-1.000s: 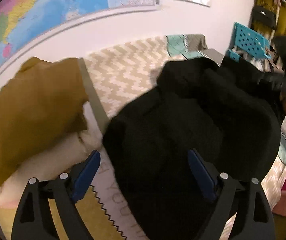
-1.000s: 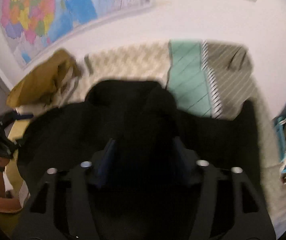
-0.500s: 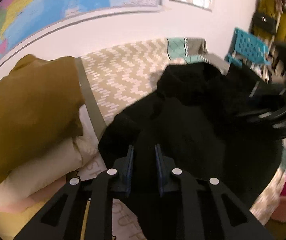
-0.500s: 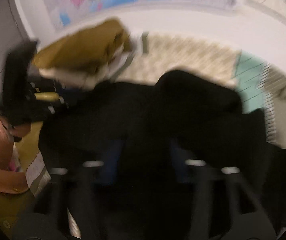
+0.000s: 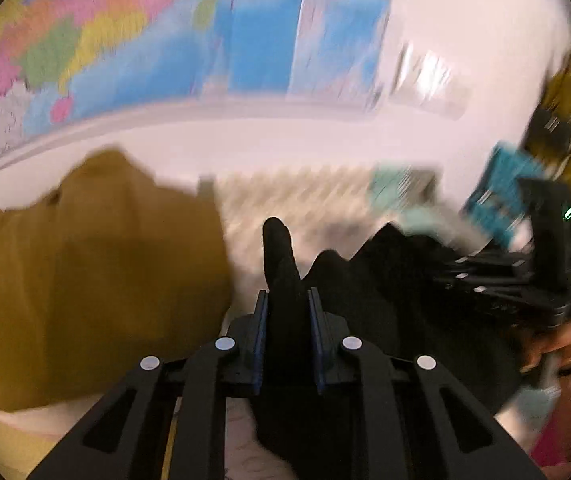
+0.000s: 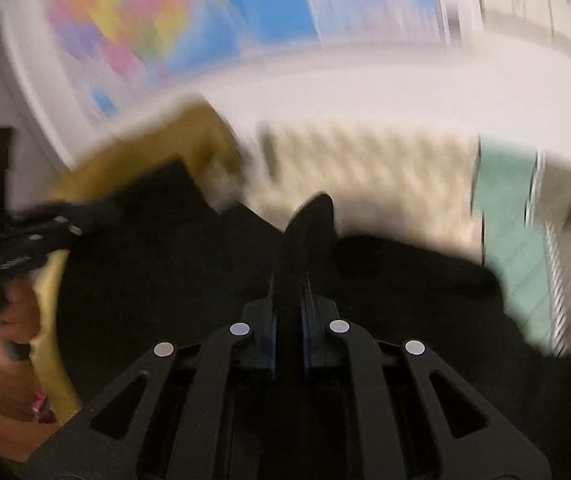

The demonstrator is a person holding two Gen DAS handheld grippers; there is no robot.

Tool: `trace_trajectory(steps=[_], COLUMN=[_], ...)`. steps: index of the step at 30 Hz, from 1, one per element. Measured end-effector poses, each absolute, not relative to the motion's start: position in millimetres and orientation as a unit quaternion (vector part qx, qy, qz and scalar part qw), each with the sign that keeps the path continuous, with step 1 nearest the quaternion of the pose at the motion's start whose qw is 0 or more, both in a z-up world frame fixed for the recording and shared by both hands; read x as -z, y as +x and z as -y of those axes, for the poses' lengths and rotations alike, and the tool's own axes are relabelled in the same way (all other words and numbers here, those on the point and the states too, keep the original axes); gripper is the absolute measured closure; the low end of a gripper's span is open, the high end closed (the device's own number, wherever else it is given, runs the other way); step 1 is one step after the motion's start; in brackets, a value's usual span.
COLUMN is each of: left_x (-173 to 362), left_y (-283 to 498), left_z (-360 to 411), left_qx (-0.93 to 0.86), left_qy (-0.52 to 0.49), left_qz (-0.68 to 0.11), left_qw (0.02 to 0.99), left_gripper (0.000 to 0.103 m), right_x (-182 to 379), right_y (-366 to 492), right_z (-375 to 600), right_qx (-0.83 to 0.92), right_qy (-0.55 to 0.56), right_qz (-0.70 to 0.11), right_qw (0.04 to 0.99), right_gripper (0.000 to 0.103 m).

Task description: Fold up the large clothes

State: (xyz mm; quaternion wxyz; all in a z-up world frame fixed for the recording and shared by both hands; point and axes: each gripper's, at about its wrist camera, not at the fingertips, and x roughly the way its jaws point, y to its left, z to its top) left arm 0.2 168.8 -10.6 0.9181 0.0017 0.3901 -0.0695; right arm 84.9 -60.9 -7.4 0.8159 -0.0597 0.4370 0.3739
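A large black garment point(image 5: 369, 300) lies crumpled on the bed, dark and blurred in both views. My left gripper point(image 5: 285, 296) is shut on a raised fold of it, and a peak of cloth stands up past the blue pads. In the right wrist view the black garment point(image 6: 165, 280) fills the lower half. The jaws of my right gripper point(image 6: 288, 280) are closing, with a pinched ridge of the black cloth pressed between them. Each gripper shows in the other's view: the right gripper point(image 5: 485, 280) at the right, the left gripper point(image 6: 25, 236) at the left.
A mustard garment point(image 5: 85, 280) is heaped at the left on pale bedding. The chevron bed cover point(image 5: 305, 192) runs back to a wall with a coloured map point(image 5: 165, 40). A teal striped cloth point(image 6: 505, 220) lies at the right, and a blue crate point(image 5: 501, 184) stands beyond.
Both grippers went from open to pinching folds of the black garment. The left one has lifted its fold. The right one swept sideways across the bed, and both views now tilt up toward the wall.
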Motion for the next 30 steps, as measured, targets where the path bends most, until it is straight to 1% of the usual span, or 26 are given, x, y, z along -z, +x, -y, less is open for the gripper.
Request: trace_trajectory(steps=[2,3,4,5,6,7,8,9,12,13,14,15,17,18,19,20,21,22,24,26,27,29,30], left_x=[37.3,46.6,54.2,57.8,60.3,59.8,57.4,55.7,45.7,41.8,38.2,34.7,30.4,30.1,30.3,33.0,37.0,40.7,49.2,58.0,60.4,61.7,62.1], left_y=[4.6,5.0,5.0,3.2,2.5,-0.1,-3.7,-5.2,-20.7,-27.2,-34.8,-41.6,-51.5,-56.8,-60.0,-63.0,-64.6,-63.2,-60.4,-54.6,-53.4,-53.1,-53.4], left_z=[-165.2,-165.5,-165.4,-164.5,-165.9,-168.3,-169.5,-171.2,-177.3,-176.4,-174.2,-170.8,-161.3,-155.2,-150.9,-144.7,-138.7,-134.4,-130.3,-131.2,-133.6,-136.8,-136.8], left_qx=[0.059,0.058,0.052,0.048,0.047,0.049,0.048,0.044,0.047,0.053,0.060,0.068,0.090,0.103,0.108,0.115,0.115,0.110,0.098,0.083,0.082,0.074,0.073], left_qy=[0.021,0.022,0.030,0.033,0.032,0.027,0.023,0.021,0.018,0.018,0.022,0.027,0.033,0.037,0.041,0.047,0.057,0.065,0.074,0.070,0.062,0.056,0.058], left_qz=[-0.421,-0.430,-0.435,-0.437,-0.438,-0.435,-0.433,-0.430,-0.414,-0.408,-0.400,-0.393,-0.385,-0.382,-0.383,-0.385,-0.389,-0.392,-0.404,-0.416,-0.416,-0.418,-0.418], left_qw=[0.905,0.901,0.899,0.898,0.897,0.899,0.900,0.901,0.909,0.911,0.914,0.917,0.918,0.918,0.917,0.915,0.912,0.911,0.907,0.903,0.904,0.904,0.904], left_gripper=[0.086,0.086,0.085,0.084,0.082,0.081,0.073,0.062,0.050,0.049,0.045,0.036,0.024,0.024,0.024,0.024,0.026,0.028,0.032,0.034,0.034,0.034,0.033], right_x=[24.9,23.0,15.3,3.1,-6.8,-18.8,-33.9,-41.6,-50.6,-47.6,-40.6,-34.0,-13.9,-0.9,6.1,9.2,6.9,0.1,-17.9,-27.8,-23.4,-3.9,3.9], right_y=[85.5,83.2,80.2,74.7,68.9,61.4,50.8,44.2,27.6,26.0,23.2,21.7,20.6,18.8,19.3,18.7,18.7,20.0,22.6,27.1,34.8,45.4,46.7], right_z=[58.6,62.9,70.3,81.1,91.5,105.4,127.1,141.4,204.9,223.5,248.8,261.8,288.6,297.6,299.4,305.0,309.2,315.6,334.1,341.6,340.6,336.8,338.1], right_qx=[-0.368,-0.369,-0.373,-0.377,-0.376,-0.370,-0.362,-0.352,-0.276,-0.253,-0.223,-0.212,-0.193,-0.179,-0.184,-0.195,-0.193,-0.199,-0.205,-0.209,-0.212,-0.213,-0.208], right_qy=[-0.079,-0.072,-0.062,-0.051,-0.045,-0.043,-0.042,-0.042,-0.047,-0.047,-0.035,-0.022,0.005,0.004,0.007,0.023,0.031,0.043,0.086,0.095,0.102,0.093,0.098], right_qz=[-0.462,-0.461,-0.456,-0.444,-0.430,-0.410,-0.384,-0.372,-0.358,-0.364,-0.377,-0.389,-0.423,-0.438,-0.443,-0.440,-0.436,-0.428,-0.397,-0.374,-0.380,-0.410,-0.423], right_qw=[0.803,0.804,0.805,0.811,0.819,0.833,0.849,0.858,0.891,0.895,0.899,0.896,0.885,0.881,0.877,0.876,0.878,0.881,0.890,0.899,0.895,0.882,0.877], right_gripper=[0.086,0.075,0.062,0.056,0.044,0.036,0.036,0.035,0.029,0.028,0.027,0.023,0.023,0.033,0.052,0.058,0.081,0.089,0.095,0.096,0.096,0.094,0.086])
